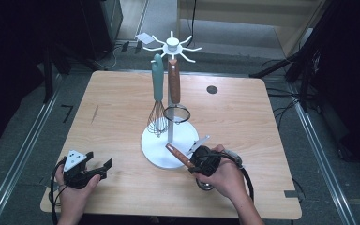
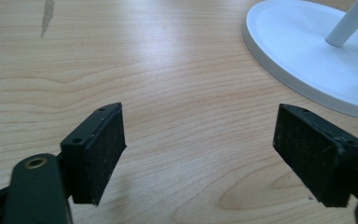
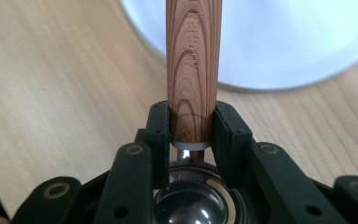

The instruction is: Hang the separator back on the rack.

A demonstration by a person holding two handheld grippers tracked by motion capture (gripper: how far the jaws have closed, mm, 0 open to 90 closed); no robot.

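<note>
Two utensils already hung on the white rack [image 1: 171,44]: teal-handled whisk [image 1: 157,96] and brown-handled strainer [image 1: 174,89]; third piece not yet hung. Right gripper [image 1: 205,161] clamped on the wood-grain handle [image 3: 194,70] near its ferrule, the utensil, probably a ladle or scoop, lying low over the table [image 1: 122,187] at the rack base [image 1: 157,147], long axis diagonal, handle end aimed up-left over the base, bowl toward the person. Left gripper [image 1: 90,165] resting on the table, jaws apart, empty.
</note>
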